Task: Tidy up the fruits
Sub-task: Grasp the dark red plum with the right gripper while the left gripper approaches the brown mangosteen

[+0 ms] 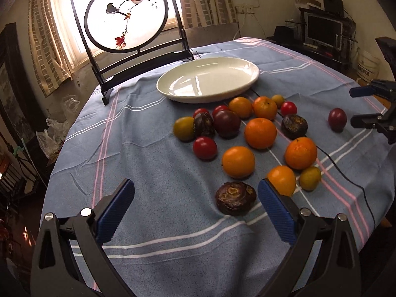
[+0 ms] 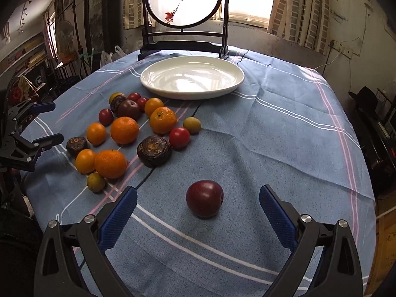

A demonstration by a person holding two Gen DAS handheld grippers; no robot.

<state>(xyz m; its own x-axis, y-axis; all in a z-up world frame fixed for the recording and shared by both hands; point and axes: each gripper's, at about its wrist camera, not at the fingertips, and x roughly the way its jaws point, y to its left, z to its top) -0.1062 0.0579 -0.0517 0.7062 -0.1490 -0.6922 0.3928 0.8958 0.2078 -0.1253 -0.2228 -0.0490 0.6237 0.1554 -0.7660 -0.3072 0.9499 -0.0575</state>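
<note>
Blue-padded jaws on your right gripper point(image 2: 198, 198) spread wide, dark red plum point(image 2: 204, 198) between them on the cloth. Your left gripper point(image 1: 195, 193) likewise spread, brown mangosteen point(image 1: 235, 198) just inside. Other fruits clustered beyond; white plate point(image 2: 148, 79) far, bare.

Two hand-held black grippers with blue ribbed finger pads are seen above a table. The left gripper point(image 1: 195, 195) is held low at the near edge, its two fingers spread wide apart with nothing between the pads. The right gripper point(image 2: 198, 198) is likewise held low and spread wide, gripping nothing. Each gripper is also seen from the side in the other's view, fingers parted.
</note>
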